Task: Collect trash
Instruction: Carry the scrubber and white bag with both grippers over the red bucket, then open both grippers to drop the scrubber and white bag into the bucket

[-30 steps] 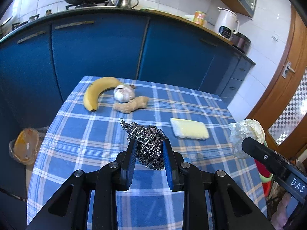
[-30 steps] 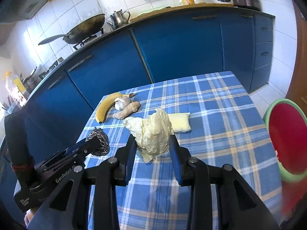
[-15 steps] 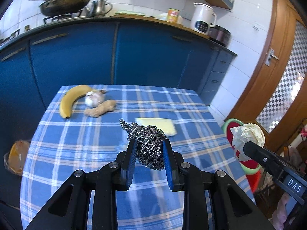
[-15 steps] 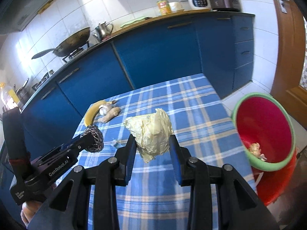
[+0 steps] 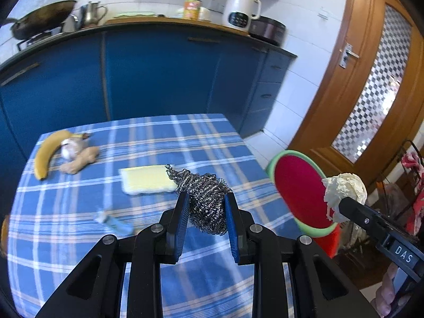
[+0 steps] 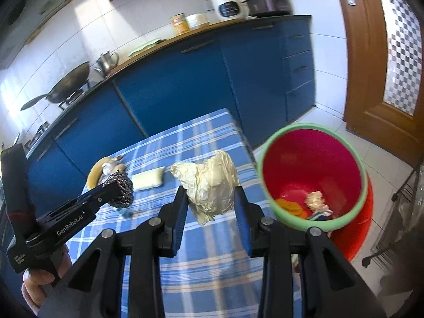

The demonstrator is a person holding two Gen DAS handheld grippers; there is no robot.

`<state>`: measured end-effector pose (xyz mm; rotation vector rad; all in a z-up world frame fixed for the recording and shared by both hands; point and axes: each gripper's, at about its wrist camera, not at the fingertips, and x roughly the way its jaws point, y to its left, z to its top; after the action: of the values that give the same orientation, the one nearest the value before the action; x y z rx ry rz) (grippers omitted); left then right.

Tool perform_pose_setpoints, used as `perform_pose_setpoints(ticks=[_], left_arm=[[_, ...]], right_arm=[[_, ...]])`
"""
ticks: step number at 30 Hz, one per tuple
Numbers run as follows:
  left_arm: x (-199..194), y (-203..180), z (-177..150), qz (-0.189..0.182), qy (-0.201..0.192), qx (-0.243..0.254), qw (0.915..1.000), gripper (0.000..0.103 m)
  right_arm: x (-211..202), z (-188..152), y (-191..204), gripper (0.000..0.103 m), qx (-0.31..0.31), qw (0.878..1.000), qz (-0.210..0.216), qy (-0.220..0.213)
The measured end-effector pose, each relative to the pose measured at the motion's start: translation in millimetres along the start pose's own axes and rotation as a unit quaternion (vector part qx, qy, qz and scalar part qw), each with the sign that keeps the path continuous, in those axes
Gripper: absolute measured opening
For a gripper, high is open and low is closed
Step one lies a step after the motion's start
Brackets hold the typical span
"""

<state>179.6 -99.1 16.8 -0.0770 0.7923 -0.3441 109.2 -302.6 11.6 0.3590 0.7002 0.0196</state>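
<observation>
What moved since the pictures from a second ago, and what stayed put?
Both claws swung toward the red bin, which now fills more of the right view. The left claw still grips the steel scourer; the right claw still grips the crumpled paper. The banana, ginger and sponge stayed on the table.

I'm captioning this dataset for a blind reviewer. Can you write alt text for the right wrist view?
The right claw grips a crumpled wad of pale paper above a blue plaid tablecloth, beside a red bin with a green rim that already holds scraps. At left, the left claw holds a steel wool scourer; blue kitchen cabinets stand behind.
</observation>
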Motion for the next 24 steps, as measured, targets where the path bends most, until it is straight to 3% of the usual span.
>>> perform_pose_setpoints(ticks=[11, 24], left_arm=[[45.4, -67.8, 13.4, -0.043, 0.023, 0.055, 0.9973, 0.028], [107.3, -143.7, 5.6, -0.085, 0.056, 0.114, 0.9883, 0.028]], right_arm=[[1.3, 2.1, -68.6, 0.039, 0.048, 0.998, -0.030, 0.002], [10.1, -0.7, -135.8, 0.039, 0.105, 0.993, -0.056, 0.009]])
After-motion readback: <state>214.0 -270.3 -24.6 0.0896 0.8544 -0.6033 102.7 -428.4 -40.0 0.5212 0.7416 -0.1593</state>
